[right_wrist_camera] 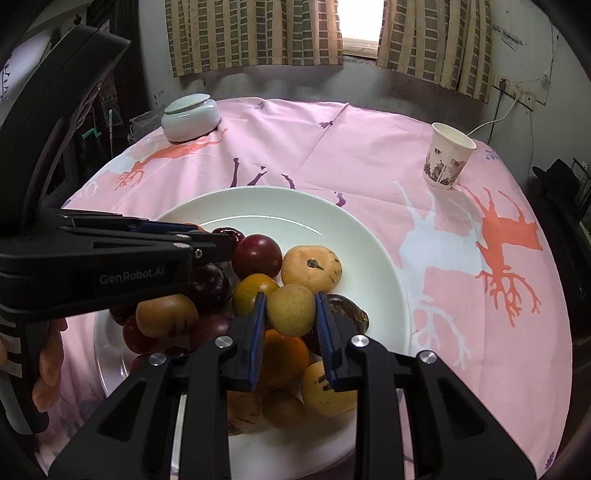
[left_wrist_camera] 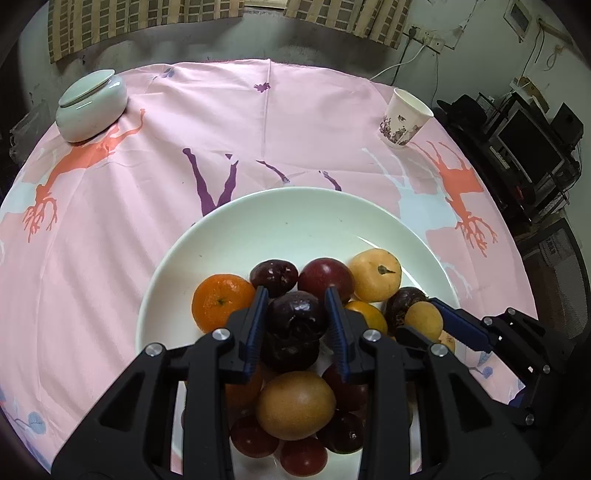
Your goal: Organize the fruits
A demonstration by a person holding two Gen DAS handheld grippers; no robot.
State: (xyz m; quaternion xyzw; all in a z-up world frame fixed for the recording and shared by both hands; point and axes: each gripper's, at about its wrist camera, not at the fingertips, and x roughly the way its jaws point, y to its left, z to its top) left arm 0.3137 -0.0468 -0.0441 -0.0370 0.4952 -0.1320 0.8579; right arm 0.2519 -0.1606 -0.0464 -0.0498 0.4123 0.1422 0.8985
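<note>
"GenRobot.AI" on left claw (right_wrist_camera: 221, 242) (white print).

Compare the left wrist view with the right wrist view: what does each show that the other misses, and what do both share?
Only the left wrist view shows the left gripper shut on a dark purple fruit, and dark shelving beside the table.

Only the right wrist view shows the right gripper shut on a small yellow fruit, the bright window gap and fingers on the left gripper's handle.

Both show the white plate of fruit, the paper cup, the lidded white jar and the pink tablecloth.
</note>
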